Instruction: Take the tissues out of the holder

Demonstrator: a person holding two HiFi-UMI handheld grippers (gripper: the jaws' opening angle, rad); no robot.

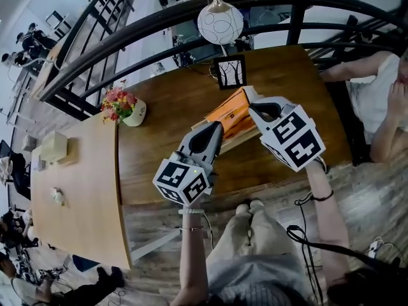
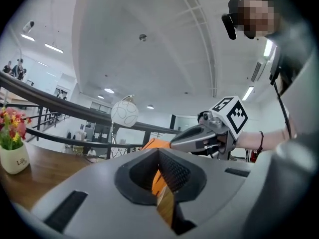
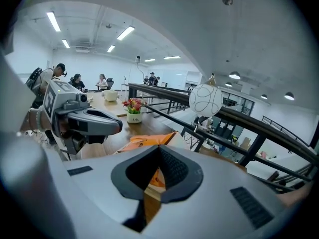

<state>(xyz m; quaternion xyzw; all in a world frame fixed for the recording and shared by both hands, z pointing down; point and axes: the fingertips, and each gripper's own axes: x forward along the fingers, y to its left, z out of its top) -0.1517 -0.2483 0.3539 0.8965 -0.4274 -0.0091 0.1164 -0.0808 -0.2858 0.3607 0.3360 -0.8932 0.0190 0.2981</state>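
An orange tissue pack (image 1: 231, 112) lies in a low wooden holder (image 1: 240, 139) on the dark wooden table (image 1: 159, 152). My left gripper (image 1: 217, 130) meets the holder's near left end. Between its shut jaws in the left gripper view (image 2: 159, 158), a wooden strip (image 2: 165, 203) shows with the orange pack (image 2: 157, 178) above it. My right gripper (image 1: 250, 99) meets the far right end. The right gripper view (image 3: 159, 151) shows the same: wood (image 3: 149, 199) under orange (image 3: 157, 176) between shut jaws. Each gripper sees the other across the pack (image 3: 144, 142).
A small flower pot (image 1: 125, 109) stands at the table's left end, and a framed picture (image 1: 231, 72) and a white globe lamp (image 1: 220, 23) at the back. A black railing (image 1: 127, 50) runs behind. A seated person (image 1: 382, 101) is at the right. A lighter table (image 1: 76, 190) adjoins at the left.
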